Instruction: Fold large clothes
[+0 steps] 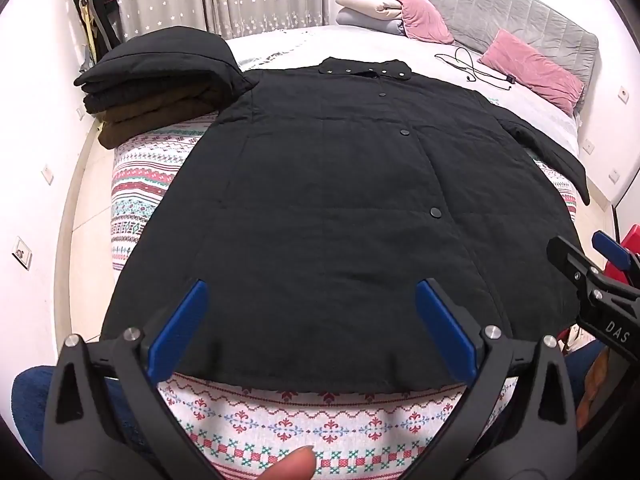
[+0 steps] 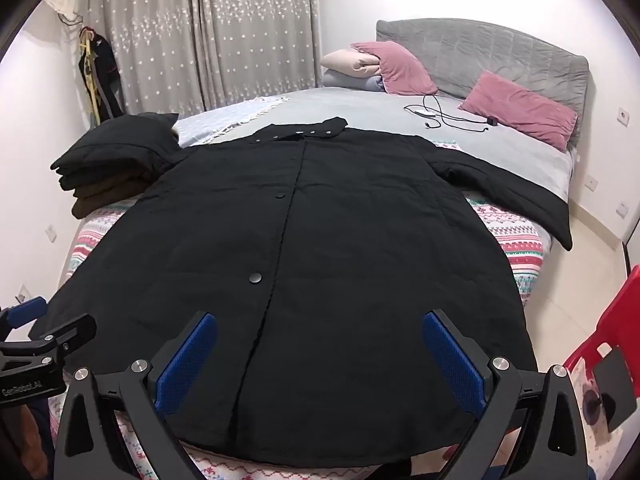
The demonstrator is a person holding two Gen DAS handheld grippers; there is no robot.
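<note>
Black quilted coat [image 1: 320, 208], flat, button-fronted.

My two handheld grippers: black frames, blue pads.

On my left gripper [image 1: 312, 320] I see black triangular cut-out arms, silver round screws at the pivots and smooth blue fingers [image 1: 180, 328]. My right gripper [image 2: 320, 360] looks alike, its blue pads [image 2: 454, 360] textured; from the left view its side reads "DAS". A bare fingertip [image 1: 290, 466] shows, skin-toned.
</note>
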